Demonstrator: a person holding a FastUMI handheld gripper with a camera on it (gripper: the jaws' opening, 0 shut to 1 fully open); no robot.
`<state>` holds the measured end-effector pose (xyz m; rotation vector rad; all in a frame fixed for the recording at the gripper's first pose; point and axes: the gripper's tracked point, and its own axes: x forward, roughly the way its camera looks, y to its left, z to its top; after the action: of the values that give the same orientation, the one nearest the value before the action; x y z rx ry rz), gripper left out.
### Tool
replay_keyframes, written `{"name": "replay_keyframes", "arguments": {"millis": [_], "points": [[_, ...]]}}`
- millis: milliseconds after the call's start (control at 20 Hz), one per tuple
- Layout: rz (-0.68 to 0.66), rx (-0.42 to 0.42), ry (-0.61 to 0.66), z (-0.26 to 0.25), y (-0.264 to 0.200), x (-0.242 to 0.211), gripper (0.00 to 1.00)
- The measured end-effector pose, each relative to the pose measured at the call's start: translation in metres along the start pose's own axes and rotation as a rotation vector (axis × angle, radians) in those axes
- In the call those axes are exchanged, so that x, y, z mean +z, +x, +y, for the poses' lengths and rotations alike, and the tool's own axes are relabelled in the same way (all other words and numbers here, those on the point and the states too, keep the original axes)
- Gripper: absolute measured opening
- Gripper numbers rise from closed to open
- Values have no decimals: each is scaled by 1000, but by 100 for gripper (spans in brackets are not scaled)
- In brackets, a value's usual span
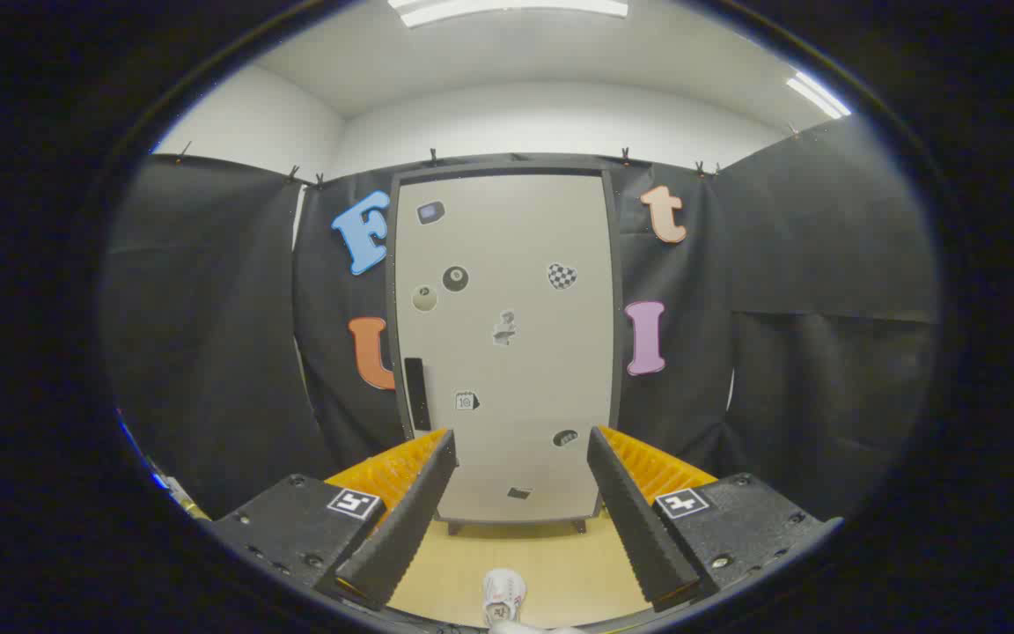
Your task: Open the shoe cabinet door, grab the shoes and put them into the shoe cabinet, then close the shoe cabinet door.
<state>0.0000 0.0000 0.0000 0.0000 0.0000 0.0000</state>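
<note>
A tall pale grey shoe cabinet [507,343] stands against the booth's black cloth wall, well beyond my fingers. Its door is shut, and a dark upright handle [416,394] sits on the door's left side, low down. Several small stickers dot the door. On the wooden floor between my fingers lies a white shoe [503,597], toe pointing toward the cabinet. My gripper [520,440] is open, its fingers wide apart with nothing between them, aimed at the lower part of the door.
Black cloth walls close in on the left [208,352] and right [824,352] of the cabinet. Light wooden floor [551,563] lies between me and the cabinet's short feet. White walls and ceiling lights show above the cloth.
</note>
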Motion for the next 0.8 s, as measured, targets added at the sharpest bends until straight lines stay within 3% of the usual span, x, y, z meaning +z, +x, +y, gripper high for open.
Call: {"name": "replay_keyframes", "arguments": {"millis": [500,800], "points": [[-13,-7,-20,29,27,-3,99],[2,29,-28,68,64,-13,98]]}}
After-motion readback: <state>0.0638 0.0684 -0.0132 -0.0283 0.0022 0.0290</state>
